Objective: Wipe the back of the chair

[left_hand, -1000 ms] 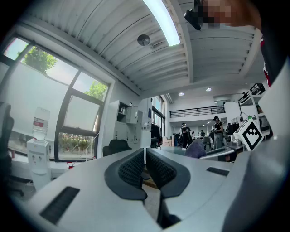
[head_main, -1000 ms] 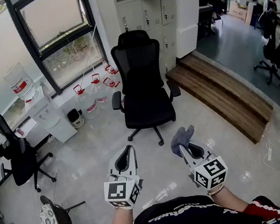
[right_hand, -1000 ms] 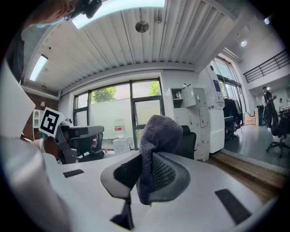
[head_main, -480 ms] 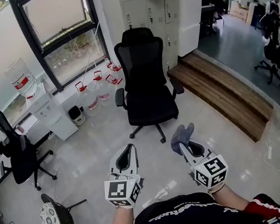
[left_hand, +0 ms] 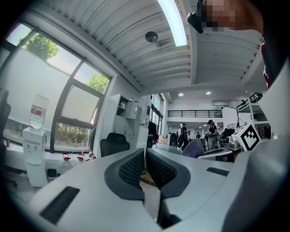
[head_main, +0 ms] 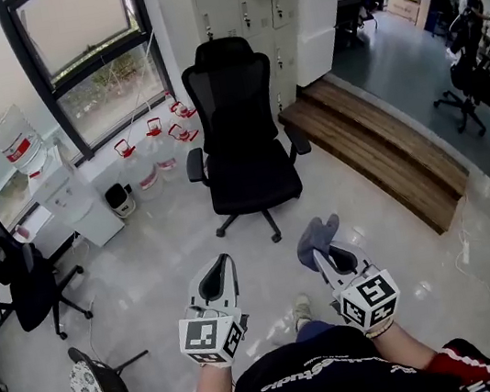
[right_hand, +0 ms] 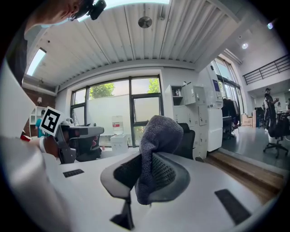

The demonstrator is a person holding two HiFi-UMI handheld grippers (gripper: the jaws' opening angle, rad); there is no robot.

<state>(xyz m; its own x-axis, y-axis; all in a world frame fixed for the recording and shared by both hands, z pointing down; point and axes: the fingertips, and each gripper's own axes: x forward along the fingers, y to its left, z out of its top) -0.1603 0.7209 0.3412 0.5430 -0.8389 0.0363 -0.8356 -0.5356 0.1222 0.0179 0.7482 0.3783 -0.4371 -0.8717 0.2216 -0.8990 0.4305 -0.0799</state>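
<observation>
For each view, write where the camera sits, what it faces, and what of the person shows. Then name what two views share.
Head view: on the head, facing steeply down at the chair; shows left gripper, right gripper, torso.
Left gripper view: on the left gripper, facing the chair; shows its shut jaws.
Right gripper view: on the right gripper, facing the chair; shows jaws clamping a cloth.
Shared: all show the chair.

Window side, on the floor: white water dispenser with a bottle on top; small black bin just beside it; red-capped refill jugs.
Left: second black office chair; round stool.
Right: wooden step platform.
Rear: white lockers.
</observation>
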